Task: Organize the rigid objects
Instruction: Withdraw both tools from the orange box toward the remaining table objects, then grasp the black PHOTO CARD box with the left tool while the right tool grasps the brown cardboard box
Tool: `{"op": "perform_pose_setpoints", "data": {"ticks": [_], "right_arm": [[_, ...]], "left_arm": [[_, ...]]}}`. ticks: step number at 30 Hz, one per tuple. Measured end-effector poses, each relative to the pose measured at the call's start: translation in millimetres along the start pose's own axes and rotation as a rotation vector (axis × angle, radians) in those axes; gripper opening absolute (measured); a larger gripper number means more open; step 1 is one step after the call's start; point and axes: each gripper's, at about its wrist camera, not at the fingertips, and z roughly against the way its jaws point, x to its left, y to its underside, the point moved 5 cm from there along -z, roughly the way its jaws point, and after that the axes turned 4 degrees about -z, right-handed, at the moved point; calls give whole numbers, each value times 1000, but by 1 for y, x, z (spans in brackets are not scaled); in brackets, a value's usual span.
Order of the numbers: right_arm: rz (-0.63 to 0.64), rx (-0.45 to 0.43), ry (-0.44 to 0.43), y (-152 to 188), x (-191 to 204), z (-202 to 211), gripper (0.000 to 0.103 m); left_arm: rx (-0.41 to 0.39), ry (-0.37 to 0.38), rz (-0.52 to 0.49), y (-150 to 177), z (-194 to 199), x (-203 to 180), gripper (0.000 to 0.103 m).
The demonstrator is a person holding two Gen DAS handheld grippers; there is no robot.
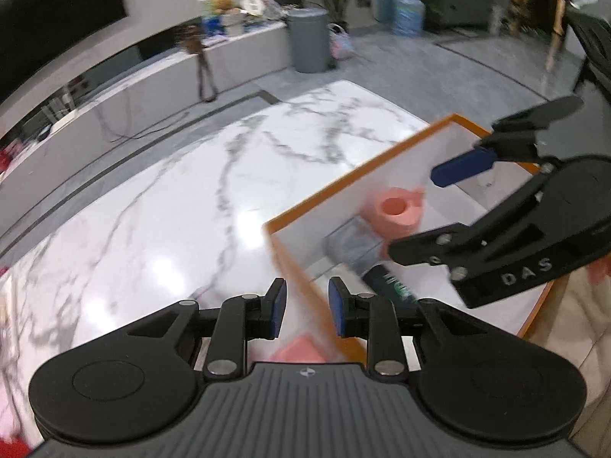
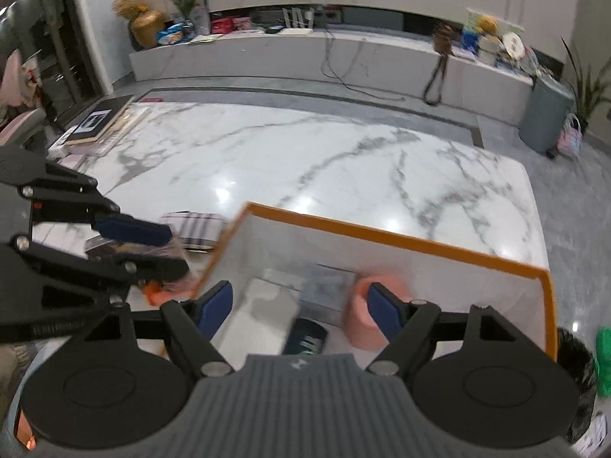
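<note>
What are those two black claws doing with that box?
A person is tidying things into a white box with an orange rim on a marble table. The right claw hangs open above the box, holding nothing. Inside lie a pink cup, a dark can and a clear case. The left claw straddles the box's rim, which runs between its pads; whether they pinch it is unclear.

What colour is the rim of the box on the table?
Orange, around white walls; the box rim shows best in the right wrist view.
</note>
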Motion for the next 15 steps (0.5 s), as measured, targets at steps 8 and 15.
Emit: {"op": "perform_pose_setpoints", "data": {"ticks": [8,15], "right_arm": [[128,-49,-77,-9,69,-4,76],[270,23,-133,-10,126,-35,65]], "left_arm": [[-42,-73,113,49,44,55,32],[-16,-121,204,83,46,98,32]]}}
